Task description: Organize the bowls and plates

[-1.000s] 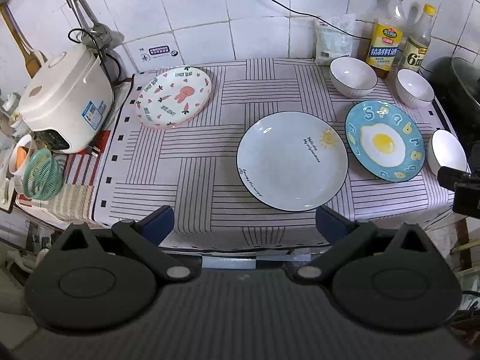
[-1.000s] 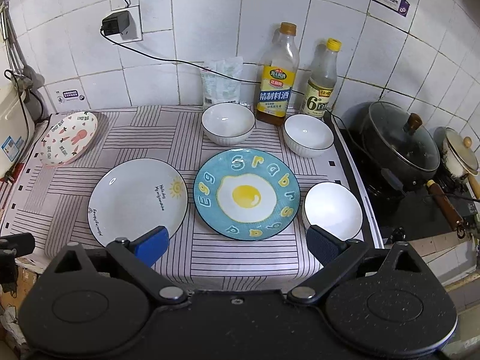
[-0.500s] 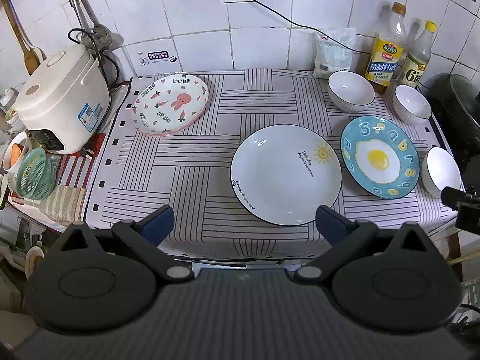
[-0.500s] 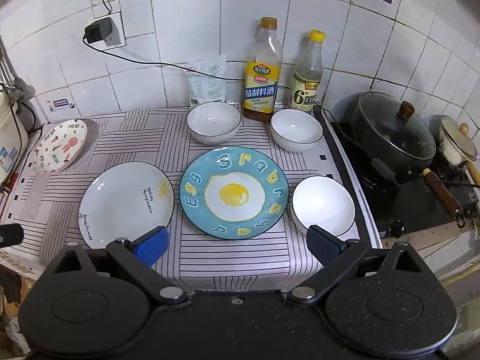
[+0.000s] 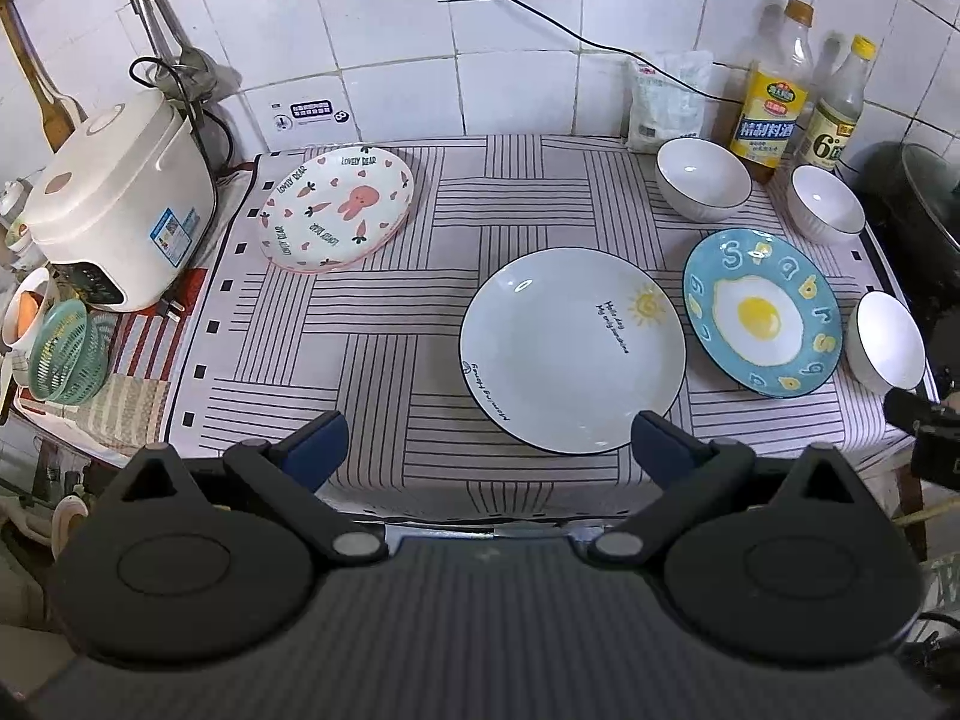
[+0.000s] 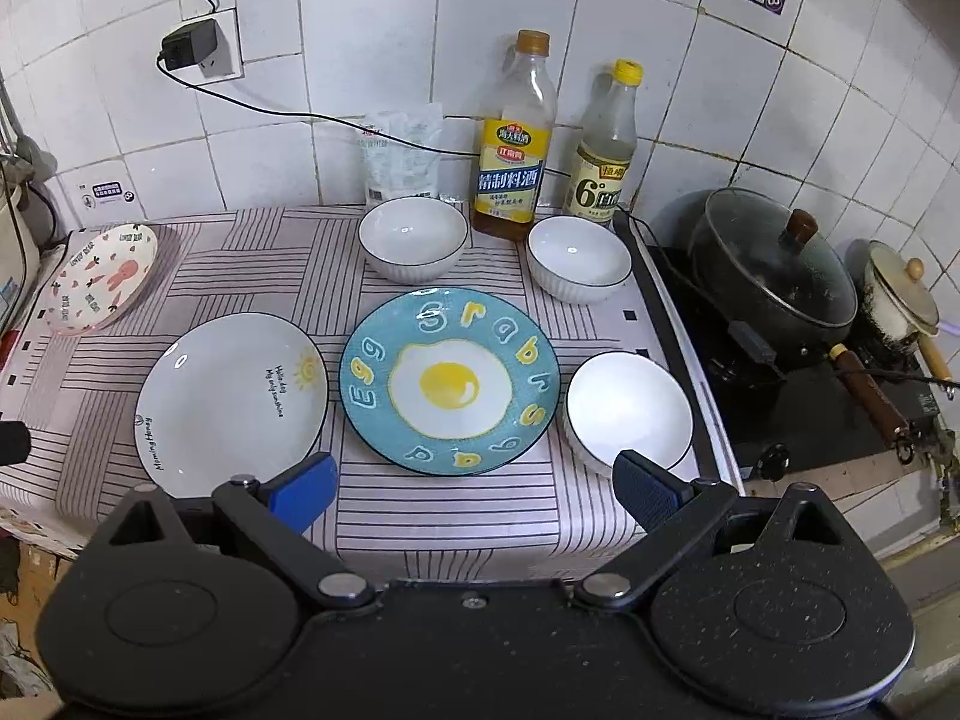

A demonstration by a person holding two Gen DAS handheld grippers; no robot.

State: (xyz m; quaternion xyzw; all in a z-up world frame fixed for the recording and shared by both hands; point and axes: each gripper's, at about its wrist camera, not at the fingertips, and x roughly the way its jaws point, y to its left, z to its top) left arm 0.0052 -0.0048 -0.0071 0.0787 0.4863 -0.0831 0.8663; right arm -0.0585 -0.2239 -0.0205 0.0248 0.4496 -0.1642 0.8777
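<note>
Both grippers held above the near edge of the cloth [image 5: 384, 312], jaws wide apart, nothing between them. Left gripper [image 5: 489, 441] over the near rim of the white plate [image 5: 570, 348]; right gripper [image 6: 474, 483] in front of the egg plate [image 6: 450, 381], its right finger [image 6: 645, 489] overlapping the near bowl [image 6: 627, 408] in view.

On the cloth, three plates and three bowls, all lying flat and separate:
- Rabbit plate [image 5: 336, 207] at the far left, close to the rice cooker [image 5: 120, 204].
- White plate at the middle front — sun drawing and script on it.
- Egg plate just right of it, rims near but not touching.
- Near bowl at the right edge, beside the egg plate.
- Two more bowls at the back: one [image 6: 414, 237] behind the egg plate, one [image 6: 579, 258] to its right, near the stove.

Behind the bowls, against the tiles, a bag [image 6: 402, 156] and two bottles — yellow-label [image 6: 510, 144] and smaller [image 6: 603, 150]. Lidded black pot [image 6: 774, 276] on the stove at right.
</note>
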